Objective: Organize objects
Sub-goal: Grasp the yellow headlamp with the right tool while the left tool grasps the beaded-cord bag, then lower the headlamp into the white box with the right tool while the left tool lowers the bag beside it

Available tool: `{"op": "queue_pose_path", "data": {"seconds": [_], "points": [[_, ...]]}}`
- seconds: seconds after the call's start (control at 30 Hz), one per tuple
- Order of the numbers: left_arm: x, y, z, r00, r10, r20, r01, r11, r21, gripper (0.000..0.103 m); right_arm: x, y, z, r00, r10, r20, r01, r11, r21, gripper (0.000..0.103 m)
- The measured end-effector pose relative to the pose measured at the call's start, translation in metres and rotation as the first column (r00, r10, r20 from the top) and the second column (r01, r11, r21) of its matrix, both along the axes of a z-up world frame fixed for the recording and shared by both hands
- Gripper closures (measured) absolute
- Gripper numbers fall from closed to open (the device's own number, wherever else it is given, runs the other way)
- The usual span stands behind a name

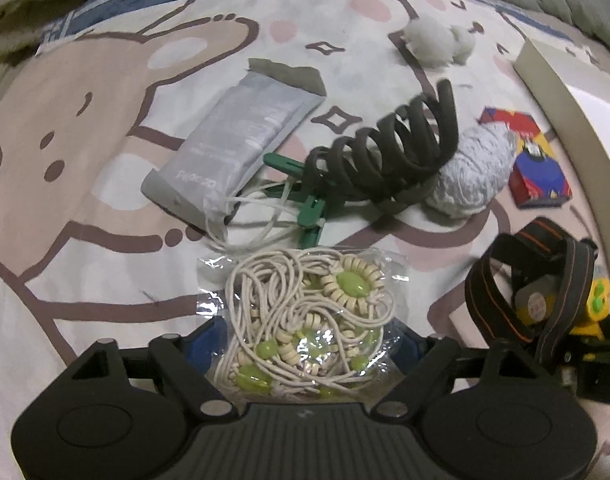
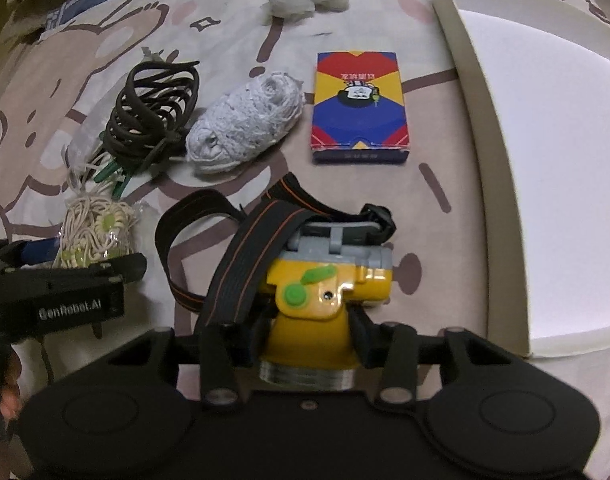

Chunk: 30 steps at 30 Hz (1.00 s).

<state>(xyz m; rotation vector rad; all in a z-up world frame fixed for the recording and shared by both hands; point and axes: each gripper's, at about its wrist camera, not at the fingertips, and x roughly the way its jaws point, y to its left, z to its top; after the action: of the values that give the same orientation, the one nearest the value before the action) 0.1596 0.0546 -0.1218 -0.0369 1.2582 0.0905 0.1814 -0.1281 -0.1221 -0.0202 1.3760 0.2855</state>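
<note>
1. The left gripper [image 1: 305, 344] stands wide apart over a clear plastic bag of cream cords with green beads [image 1: 305, 312], a blue-padded finger [image 1: 215, 340] on each side of the bag; whether the pads press it cannot be told
2. The right gripper [image 2: 305, 336] is clamped on the yellow headlamp with a grey back and black orange-striped straps [image 2: 329, 280], holding its yellow barrel (the threaded metal end faces the camera)
3. On the cartoon-printed bedsheet [image 1: 85, 128] lie a grey foil pouch [image 1: 241, 132], a green plastic clip [image 1: 311, 212], a coiled dark cord [image 1: 389, 152], a white yarn bundle [image 2: 245, 124] and a red, blue and yellow card box [image 2: 357, 108]
4. An open white cardboard box [image 2: 545, 168] sits right of the card box
</note>
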Motion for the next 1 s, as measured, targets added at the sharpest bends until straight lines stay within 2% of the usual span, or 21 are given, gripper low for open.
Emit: {"op": "queue_pose_path", "data": {"seconds": [0.03, 0.2, 0.33, 0.43, 0.53, 0.6, 0.8, 1.0], "points": [[-0.001, 0.001, 0.002, 1.0, 0.009, 0.002, -0.009, 1.0, -0.013, 0.027, 0.0, -0.001, 0.001, 1.0, 0.003, 0.005, -0.003, 1.0, 0.002, 0.059], [-0.006, 0.001, 0.02, 0.998, 0.039, 0.058, -0.037, 0.999, -0.035, 0.029, -0.003, -0.009, 0.012, 0.998, 0.016, 0.062, -0.016, 1.0, 0.0, 0.059], [-0.011, 0.0, 0.038, 0.991, 0.069, 0.118, -0.067, 0.998, -0.021, 0.03, -0.001, -0.016, 0.031, 0.989, 0.0, 0.149, -0.002, 1.0, 0.011, 0.059], [-0.015, 0.001, 0.051, 0.982, 0.108, 0.155, -0.102, 0.994, -0.046, 0.03, -0.003, -0.022, 0.048, 0.973, 0.002, 0.232, -0.006, 1.0, 0.018, 0.059], [-0.021, 0.0, 0.066, 0.969, 0.139, 0.203, -0.131, 0.99, -0.052, 0.03, -0.002, -0.028, 0.06, 0.958, -0.013, 0.285, 0.002, 0.999, 0.038, 0.059], [-0.025, -0.002, 0.076, 0.958, 0.142, 0.248, -0.139, 0.99, -0.031, 0.03, -0.004, -0.033, 0.068, 0.947, -0.021, 0.322, 0.007, 0.999, 0.045, 0.059], [-0.034, -0.007, 0.098, 0.928, 0.17, 0.332, -0.169, 0.985, -0.031, 0.03, -0.011, -0.044, 0.09, 0.892, -0.002, 0.452, -0.015, 0.999, 0.034, 0.059], [-0.038, -0.017, 0.115, 0.895, 0.197, 0.401, -0.196, 0.98, -0.046, 0.03, -0.013, -0.065, 0.11, 0.859, -0.036, 0.511, 0.009, 0.998, 0.055, 0.059]]}}
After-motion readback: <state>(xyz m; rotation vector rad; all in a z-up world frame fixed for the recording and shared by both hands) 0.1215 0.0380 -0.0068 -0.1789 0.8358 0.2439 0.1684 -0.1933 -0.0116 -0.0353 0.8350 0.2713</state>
